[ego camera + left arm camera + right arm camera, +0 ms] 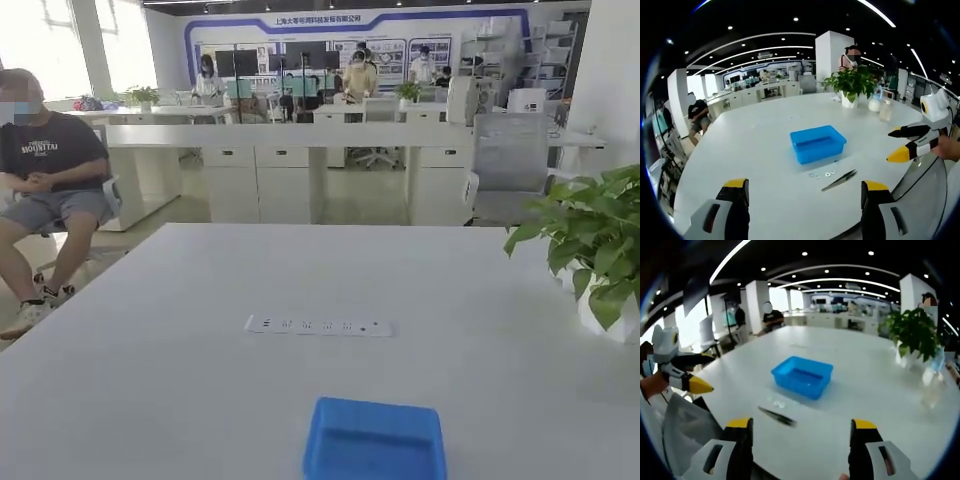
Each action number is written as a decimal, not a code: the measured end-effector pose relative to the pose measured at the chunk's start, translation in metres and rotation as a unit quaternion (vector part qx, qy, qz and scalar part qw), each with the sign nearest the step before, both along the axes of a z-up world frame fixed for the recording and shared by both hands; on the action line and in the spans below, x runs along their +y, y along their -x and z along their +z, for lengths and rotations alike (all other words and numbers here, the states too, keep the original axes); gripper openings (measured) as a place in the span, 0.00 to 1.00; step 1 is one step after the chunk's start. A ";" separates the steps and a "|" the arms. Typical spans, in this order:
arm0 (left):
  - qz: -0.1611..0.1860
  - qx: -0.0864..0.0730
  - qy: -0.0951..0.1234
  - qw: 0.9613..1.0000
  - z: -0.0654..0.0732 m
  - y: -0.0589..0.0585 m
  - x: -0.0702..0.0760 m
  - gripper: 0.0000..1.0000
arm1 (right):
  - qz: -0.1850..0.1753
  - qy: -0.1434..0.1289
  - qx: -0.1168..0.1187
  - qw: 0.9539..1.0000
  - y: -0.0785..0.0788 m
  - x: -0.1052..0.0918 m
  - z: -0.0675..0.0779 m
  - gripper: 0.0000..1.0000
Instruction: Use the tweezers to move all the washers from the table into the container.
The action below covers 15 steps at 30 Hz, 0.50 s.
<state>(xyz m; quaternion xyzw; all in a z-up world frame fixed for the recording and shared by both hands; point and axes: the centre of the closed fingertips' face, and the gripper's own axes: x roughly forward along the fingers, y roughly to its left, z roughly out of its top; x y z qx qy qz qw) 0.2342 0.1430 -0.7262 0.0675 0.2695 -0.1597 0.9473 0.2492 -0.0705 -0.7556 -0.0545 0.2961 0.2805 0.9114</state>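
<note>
The left claw (804, 186) and the right claw (801, 423) both stand wide open, holding nothing, at the near edge of the table (760, 150). The tweezers (839, 180) lie flat on the table ahead of the two. They are a little right of the left claw's midline and a little left of the right claw's, their long axis slanting across both approaches; I judge neither claw plainly nearer. The washers (822, 174) sit loose just beyond the tweezers, and the container (817, 143) stands just past those.
</note>
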 end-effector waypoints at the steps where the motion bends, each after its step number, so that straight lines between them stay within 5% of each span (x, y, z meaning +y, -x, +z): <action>1: -0.002 0.001 0.000 1.000 -0.001 -0.001 0.000 0.94 | -0.001 0.001 0.001 1.000 -0.001 0.000 -0.001 0.77; 15: -0.013 0.015 0.001 1.000 -0.014 -0.008 -0.002 0.92 | 0.000 0.014 0.006 1.000 -0.002 -0.002 -0.006 0.76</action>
